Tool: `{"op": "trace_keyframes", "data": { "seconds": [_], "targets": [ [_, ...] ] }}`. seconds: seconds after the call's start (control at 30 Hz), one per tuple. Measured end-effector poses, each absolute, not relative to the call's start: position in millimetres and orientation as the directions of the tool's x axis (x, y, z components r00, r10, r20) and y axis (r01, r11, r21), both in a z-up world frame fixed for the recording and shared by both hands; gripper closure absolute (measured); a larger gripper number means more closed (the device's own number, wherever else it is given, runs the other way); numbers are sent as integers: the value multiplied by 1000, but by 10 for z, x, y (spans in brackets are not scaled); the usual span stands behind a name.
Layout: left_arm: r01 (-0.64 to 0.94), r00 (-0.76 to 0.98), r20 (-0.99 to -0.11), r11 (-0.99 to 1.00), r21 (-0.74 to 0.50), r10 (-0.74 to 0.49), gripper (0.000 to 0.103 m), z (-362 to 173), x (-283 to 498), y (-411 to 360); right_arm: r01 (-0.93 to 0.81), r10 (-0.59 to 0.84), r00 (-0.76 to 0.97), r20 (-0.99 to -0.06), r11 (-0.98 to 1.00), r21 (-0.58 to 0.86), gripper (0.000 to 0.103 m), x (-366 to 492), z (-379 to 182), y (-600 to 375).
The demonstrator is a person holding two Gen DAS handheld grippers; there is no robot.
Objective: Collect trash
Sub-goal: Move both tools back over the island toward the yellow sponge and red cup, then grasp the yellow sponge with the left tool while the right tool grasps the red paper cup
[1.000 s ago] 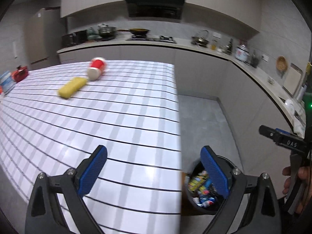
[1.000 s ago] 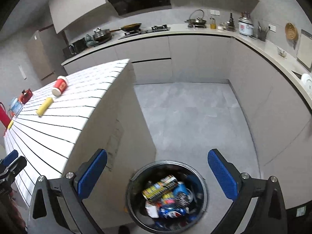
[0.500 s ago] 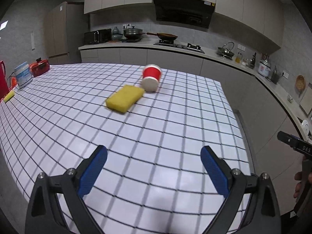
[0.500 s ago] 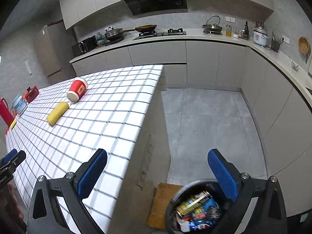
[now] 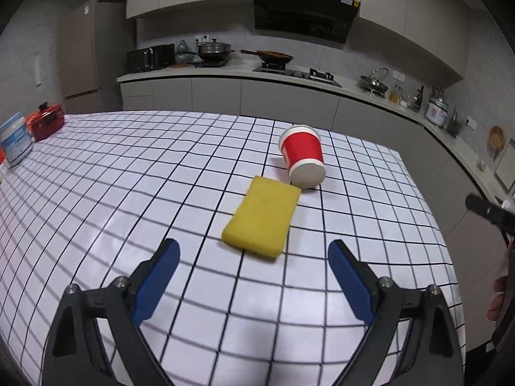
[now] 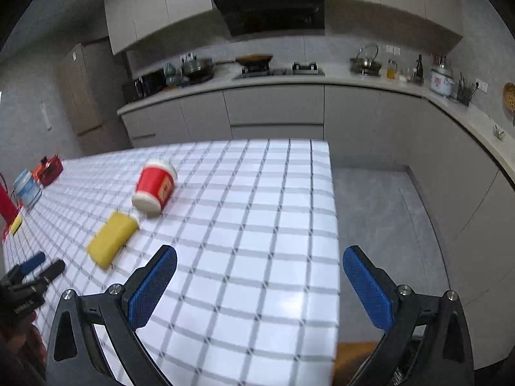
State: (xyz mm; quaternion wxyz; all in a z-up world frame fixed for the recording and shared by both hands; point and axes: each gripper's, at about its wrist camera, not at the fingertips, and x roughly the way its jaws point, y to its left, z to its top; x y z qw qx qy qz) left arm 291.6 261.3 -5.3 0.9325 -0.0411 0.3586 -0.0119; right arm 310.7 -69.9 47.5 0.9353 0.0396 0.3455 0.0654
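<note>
A yellow sponge (image 5: 262,217) lies on the white checked table (image 5: 128,186), touching a red paper cup (image 5: 302,156) that lies on its side behind it. My left gripper (image 5: 254,276) is open and empty, just short of the sponge. My right gripper (image 6: 259,284) is open and empty above the table's right part; the sponge (image 6: 112,241) and cup (image 6: 156,188) lie to its left. The left gripper's fingers (image 6: 35,265) show at the far left of the right wrist view.
A red pot (image 5: 46,122) and a white-blue tub (image 5: 14,141) stand at the table's far left. The table's right edge (image 6: 333,225) drops to grey floor. A kitchen counter (image 5: 289,77) with cookware runs behind and along the right wall.
Both grippers have swung up and left from over the trash bin onto the table. The left gripper has moved closer to the sponge. The bin has left both views.
</note>
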Motion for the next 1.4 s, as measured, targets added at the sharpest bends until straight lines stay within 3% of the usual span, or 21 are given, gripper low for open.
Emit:
{"op": "trace_keyframes", "data": {
  "seconds": [0.27,0.5,0.9,1.07,1.4],
  "targets": [
    [87,671,-730,992,-91,-126,17,-359,3447,2620,-44,118,732,-671,991,126,0,3599,444,-340],
    [80,616,-779,993,-85,-116,32,-546,3756,2722,-42,133,695,-706,989,145,0,3940,261,-39],
    [-124,632,-775,990,-70,24,32,-583,3877,3685,-177,234,625,-745,972,156,0,4511,-38,981],
    [-115,643,-765,992,-59,30,26,-574,3876,3656,-200,248,595,-764,967,159,0,4699,-198,1256],
    [-93,624,-781,992,-90,-13,26,-571,4074,3707,-155,224,574,-787,974,165,0,4863,-355,1292]
  ]
}}
